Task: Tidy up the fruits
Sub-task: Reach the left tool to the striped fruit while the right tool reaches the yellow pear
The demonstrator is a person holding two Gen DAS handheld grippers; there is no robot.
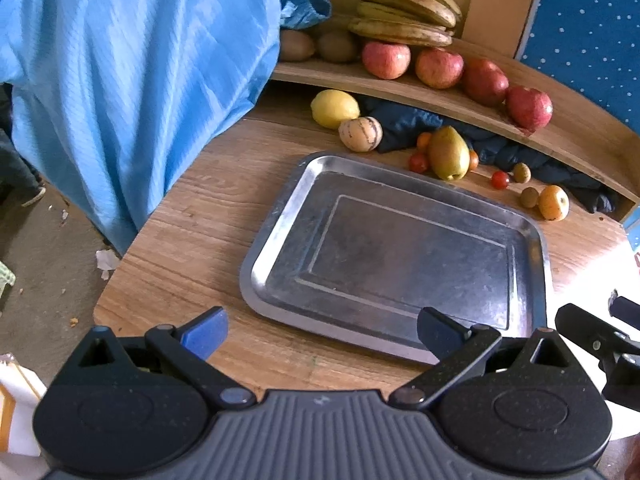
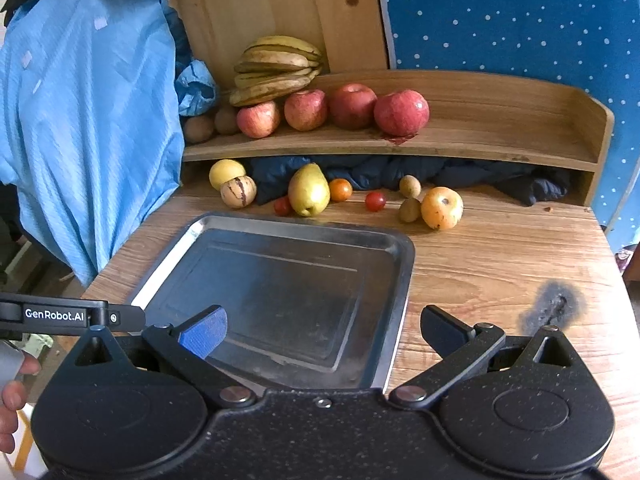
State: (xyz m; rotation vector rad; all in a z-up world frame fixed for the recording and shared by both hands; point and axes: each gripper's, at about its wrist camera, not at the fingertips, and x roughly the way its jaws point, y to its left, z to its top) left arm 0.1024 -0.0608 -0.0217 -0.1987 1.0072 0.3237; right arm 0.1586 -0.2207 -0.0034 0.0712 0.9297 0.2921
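We can read one text only: "GenRobot.AI" in white letters on the black body of the left gripper (image 2: 64, 315), seen at the left edge of the right wrist view. We find nothing else legible.

A silver-grey metal tray (image 2: 304, 240) sits on a light wood-grain bench (image 2: 500, 264) marked by a dark grey scorch (image 2: 554, 308). At 12 o'clock, brown-flecked yellow bananas (image 2: 276, 70) top four red apples (image 2: 401, 113) on a pale wood shelf (image 2: 500, 152). Beneath lie a yellow lemon (image 2: 227, 173), a cream melon with purple stripes (image 2: 238, 192), a yellow-green pear (image 2: 309, 189) and red cherry tomatoes (image 2: 375, 201). Blue cloth (image 2: 88, 120) hangs at 9 o'clock; white-dotted blue fabric (image 2: 520, 16) hangs at 1 o'clock.
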